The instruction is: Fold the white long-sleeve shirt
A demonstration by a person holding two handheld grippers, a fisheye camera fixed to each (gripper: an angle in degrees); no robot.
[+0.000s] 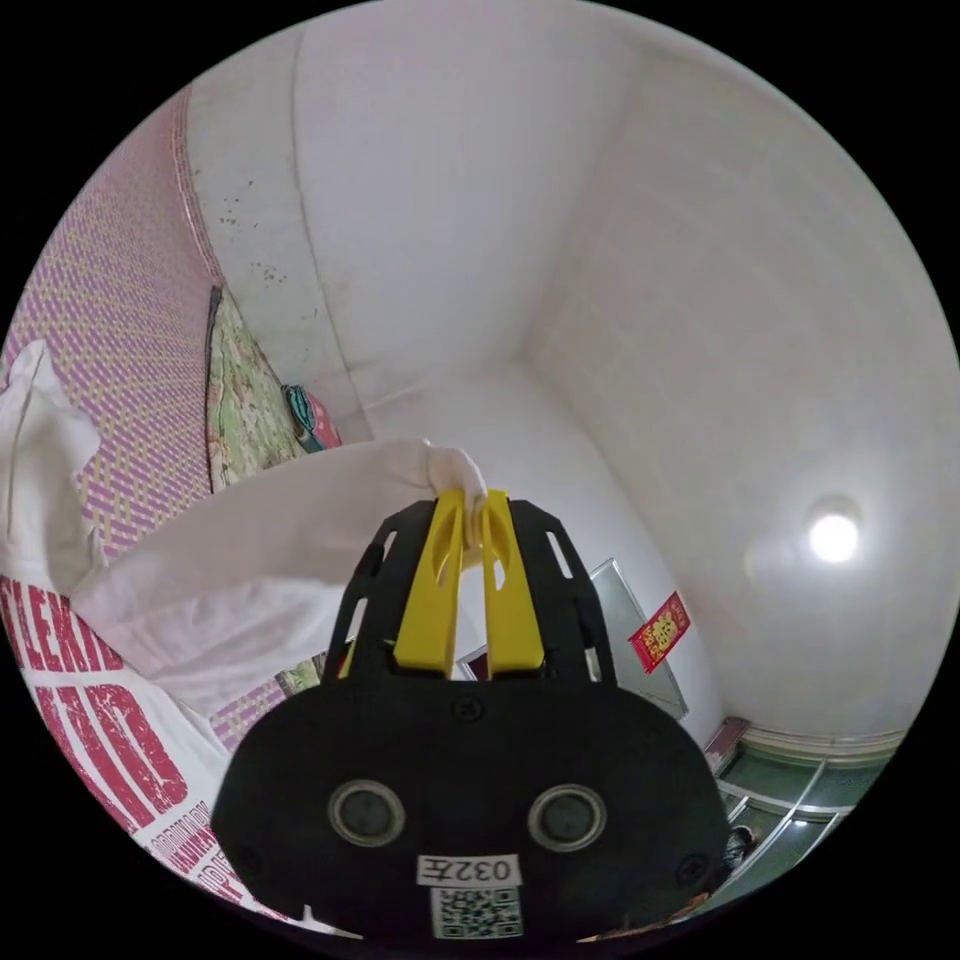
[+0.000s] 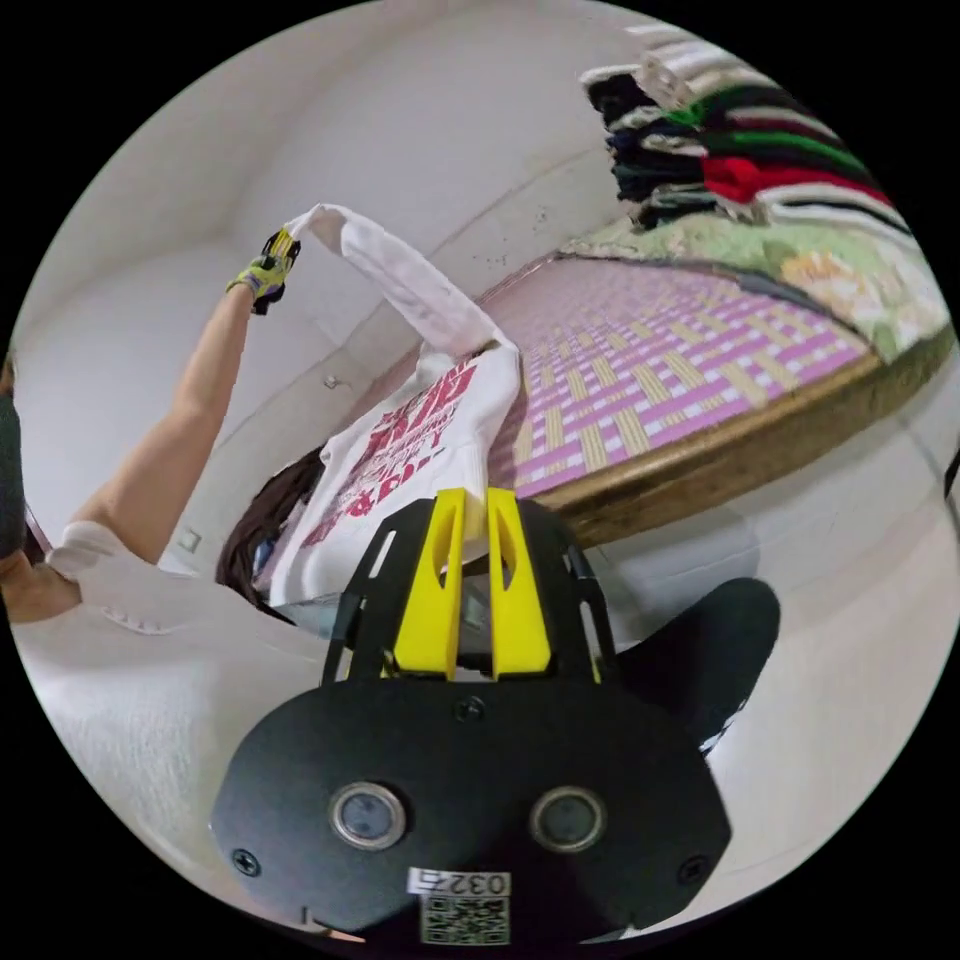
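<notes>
1. In the left gripper view, your left gripper (image 1: 472, 500) has its yellow jaws pressed together on the cuff end of a sleeve of the white long-sleeve shirt with red printed lettering (image 1: 250, 560); the sleeve runs from the jaw tips toward 9 o'clock, and the printed body sits at about 8 o'clock
2. Behind the sleeve, at 9 to 10 o'clock, lies the pink and yellow woven mat (image 1: 120, 350); a round ceiling light (image 1: 833, 537) glows at 3 o'clock
3. In the right gripper view, your right gripper (image 2: 476, 500) has its yellow jaws close together with a narrow gap, against the shirt's lower edge; you cannot tell whether both jaws press on the cloth
4. There the shirt (image 2: 420, 440) hangs above the jaws, one sleeve rising toward 11 o'clock to your other gripper (image 2: 283, 243), held in a gloved hand (image 2: 262, 275)
5. A stack of folded clothes (image 2: 740, 160) sits at 1 o'clock on a floral quilt (image 2: 850, 265), beside the mat (image 2: 650, 370)
</notes>
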